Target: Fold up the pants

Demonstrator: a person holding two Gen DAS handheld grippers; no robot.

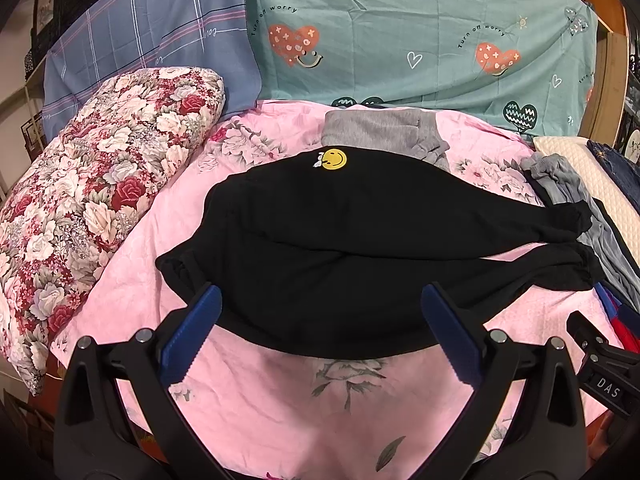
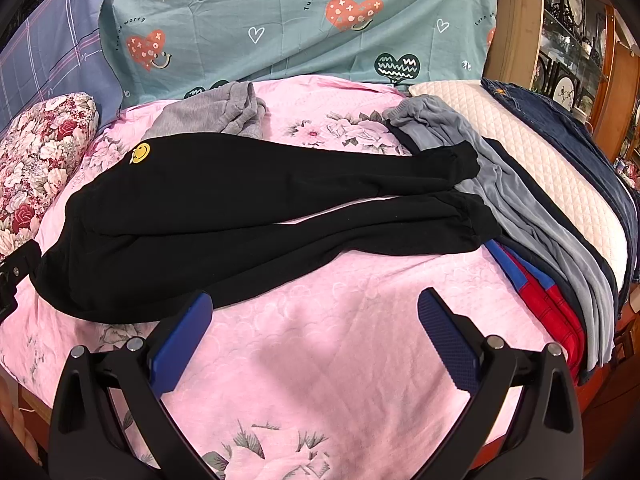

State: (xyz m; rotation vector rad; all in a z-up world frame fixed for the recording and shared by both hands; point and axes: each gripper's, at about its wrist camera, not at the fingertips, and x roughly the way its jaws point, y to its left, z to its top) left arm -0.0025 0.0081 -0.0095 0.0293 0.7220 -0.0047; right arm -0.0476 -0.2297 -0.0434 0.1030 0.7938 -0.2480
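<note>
One pair of black jogger pants [image 2: 256,216], with one yellow smiley badge [image 2: 140,153]. One grey sweatpants pair [image 2: 216,114] behind. One floral pillow [image 1: 100,184], one quilted cream pillow [image 2: 532,156]. Two hanging sheets: one plaid blue [image 1: 152,28], one teal heart-print [image 1: 420,36]. Two tools, left [image 1: 320,332] and right [image 2: 316,332], both gaping wide.

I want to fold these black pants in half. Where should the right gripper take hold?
Probably at the leg cuffs: both lie side by side at the right end of the black pants. The right gripper could come in from the near side and pinch the nearer cuff's bunched edge.
</note>
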